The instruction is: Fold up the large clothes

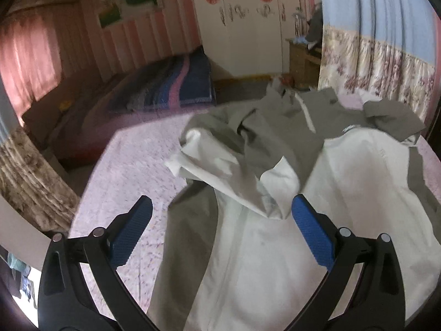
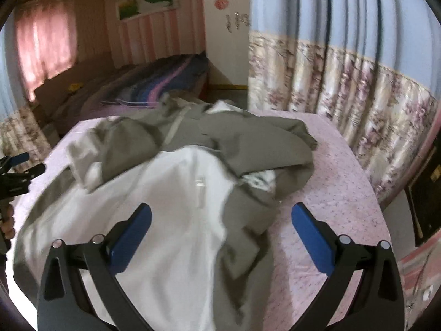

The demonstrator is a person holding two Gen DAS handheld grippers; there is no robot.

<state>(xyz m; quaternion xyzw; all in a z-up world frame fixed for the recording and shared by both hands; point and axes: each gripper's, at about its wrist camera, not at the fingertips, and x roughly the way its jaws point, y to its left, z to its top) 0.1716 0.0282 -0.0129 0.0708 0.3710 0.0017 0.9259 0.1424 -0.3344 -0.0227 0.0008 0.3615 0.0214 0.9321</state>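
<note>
Both grippers hover nearest the lens, each with its blue-padded tongs spread wide apart and gripping nothing. Beneath them spreads a pink floral bedsheet [image 1: 129,160] covering the surface, and on it lies the large jacket [image 1: 275,248], grey-green outside with a white lining, opened out and rumpled so that much of the lining faces up. It fills the middle of the sheet from the near edge to the far edge.

From the left wrist view, the left gripper [image 1: 222,215] hangs over the near part of the lining, a folded white flap of the jacket lying between its fingers. A white zipper strip [image 1: 307,113] runs along the grey part at the far end.

From the right wrist view, the right gripper [image 2: 220,216] hangs over the jacket's right side, where white lining meets grey fabric; its right finger is above bare sheet. A small white tag [image 2: 200,190] sits on the lining just beyond the fingers. At the far left edge of that view a hand [image 2: 8,224] grips the other tool's handle.
</note>
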